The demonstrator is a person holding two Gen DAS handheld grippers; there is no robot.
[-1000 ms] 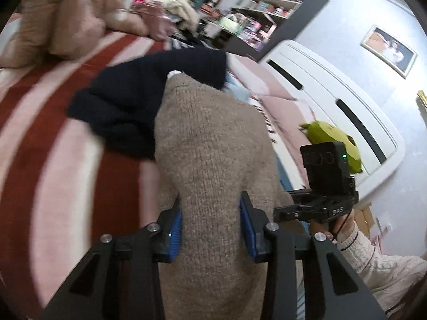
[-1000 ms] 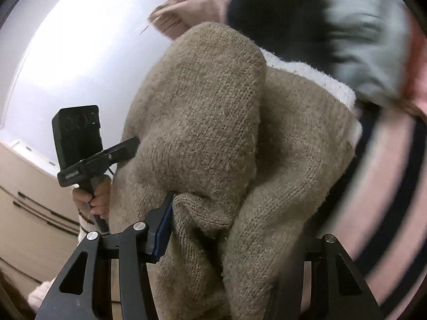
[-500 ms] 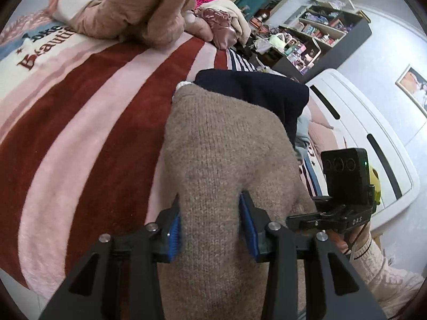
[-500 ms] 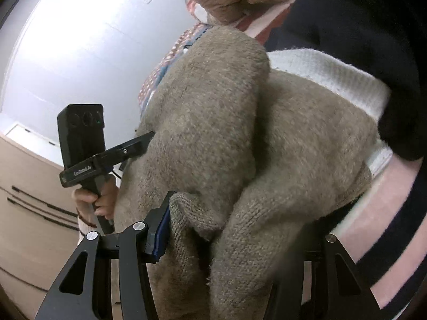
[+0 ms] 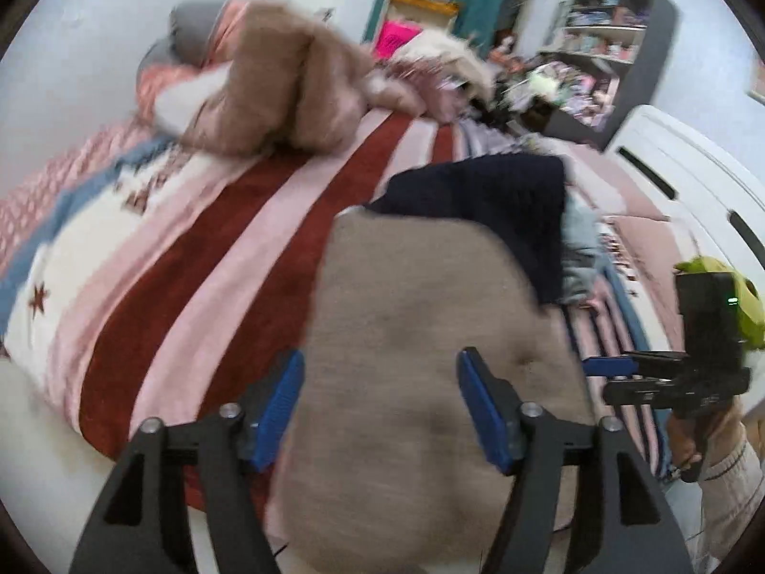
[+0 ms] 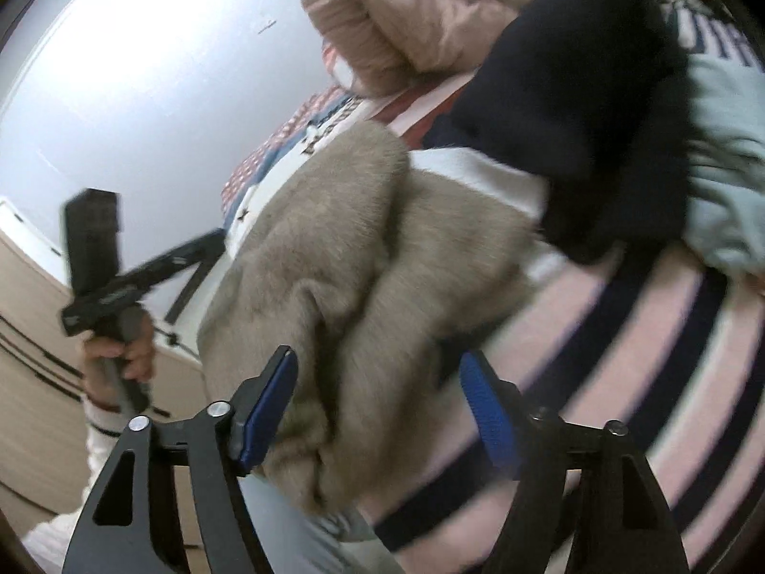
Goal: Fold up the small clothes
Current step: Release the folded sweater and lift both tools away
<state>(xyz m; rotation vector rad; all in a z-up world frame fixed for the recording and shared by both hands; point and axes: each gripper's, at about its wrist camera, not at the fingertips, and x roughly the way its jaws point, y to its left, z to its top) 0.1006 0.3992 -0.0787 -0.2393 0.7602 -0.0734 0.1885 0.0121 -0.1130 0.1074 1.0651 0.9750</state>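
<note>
Sweater (image 5: pixel 420 373): beige knit, folded, on bed (image 5: pixel 201 258) (navy garment (image 5: pixel 487 201) beyond). Your left gripper (image 5: pixel 380 406) and right gripper (image 6: pixel 380 397) stand wide, released. Next, judged: pick another garment.

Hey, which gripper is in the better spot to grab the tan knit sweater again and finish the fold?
Probably the left gripper: its open fingers straddle the broad middle of the tan knit sweater. The right gripper, also open, has only a bunched edge between its fingers.
</note>
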